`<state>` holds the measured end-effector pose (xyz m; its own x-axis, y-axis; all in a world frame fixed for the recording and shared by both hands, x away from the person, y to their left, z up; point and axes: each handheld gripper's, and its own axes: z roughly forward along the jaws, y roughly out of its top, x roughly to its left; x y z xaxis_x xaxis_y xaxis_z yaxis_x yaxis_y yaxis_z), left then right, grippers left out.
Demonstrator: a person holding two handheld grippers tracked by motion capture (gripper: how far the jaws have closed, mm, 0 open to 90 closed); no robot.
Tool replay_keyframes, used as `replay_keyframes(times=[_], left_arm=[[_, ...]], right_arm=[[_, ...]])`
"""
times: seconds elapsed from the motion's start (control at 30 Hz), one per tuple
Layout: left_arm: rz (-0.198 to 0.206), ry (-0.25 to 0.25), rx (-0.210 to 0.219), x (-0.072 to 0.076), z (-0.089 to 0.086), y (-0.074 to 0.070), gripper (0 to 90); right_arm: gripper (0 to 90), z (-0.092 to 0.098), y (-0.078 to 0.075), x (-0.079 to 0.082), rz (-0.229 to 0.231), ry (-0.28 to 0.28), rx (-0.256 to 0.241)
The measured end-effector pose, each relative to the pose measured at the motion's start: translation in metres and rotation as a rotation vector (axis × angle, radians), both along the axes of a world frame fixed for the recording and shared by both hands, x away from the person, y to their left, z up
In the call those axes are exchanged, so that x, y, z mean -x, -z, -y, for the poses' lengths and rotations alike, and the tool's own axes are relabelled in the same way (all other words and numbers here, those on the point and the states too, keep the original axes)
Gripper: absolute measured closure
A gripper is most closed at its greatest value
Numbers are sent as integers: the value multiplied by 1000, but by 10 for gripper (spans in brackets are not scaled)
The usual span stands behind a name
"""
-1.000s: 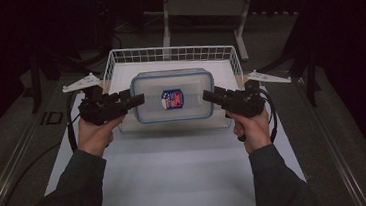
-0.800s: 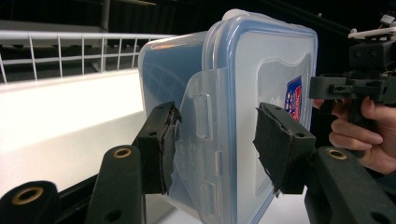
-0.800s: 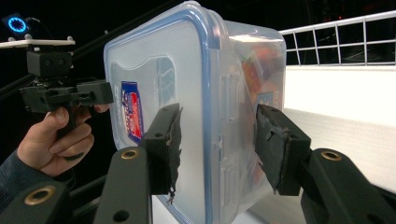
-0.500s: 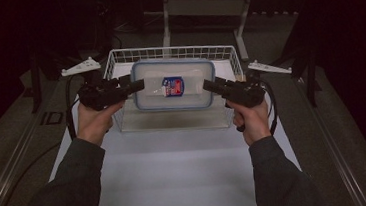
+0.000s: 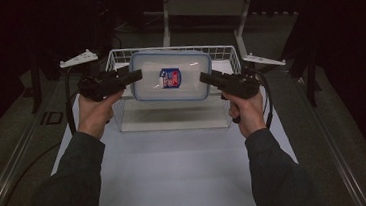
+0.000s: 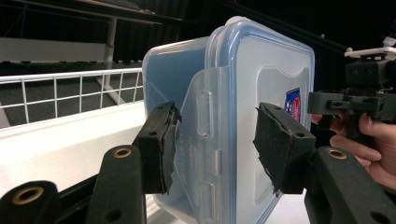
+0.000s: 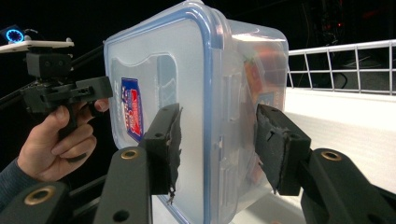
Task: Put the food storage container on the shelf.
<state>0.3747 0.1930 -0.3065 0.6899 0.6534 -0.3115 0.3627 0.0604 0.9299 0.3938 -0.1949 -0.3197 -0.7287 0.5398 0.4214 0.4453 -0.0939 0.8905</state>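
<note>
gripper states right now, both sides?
Left gripper: shut on the lidded container, at its side latch.
Right gripper: shut on the container's opposite end.

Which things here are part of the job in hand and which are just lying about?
In the job:
- plastic container with blue-rimmed lid, held up between both claws
- left claw, clamped on its end
- right claw, clamped on the other end
- white wire basket beneath it

Lying about:
- white mat
- metal frame behind the table
</note>
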Motion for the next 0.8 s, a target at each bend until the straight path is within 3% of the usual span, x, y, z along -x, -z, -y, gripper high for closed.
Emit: replay_keyframes(times=[0.4,0.53,0.67,0.8], left_arm=[[-28,-8,28,-15,0,10,491],[-39,-13,26,-20,2,15,491],[-51,-35,-2,-25,6,20,489],[-50,-47,9,-27,5,20,489]], right_arm=[[517,-1,-3,-16,9,2,28],[517,0,-1,-20,-3,19,22],[517,1,2,-23,-13,39,32],[516,-1,3,-25,-16,43,40]])
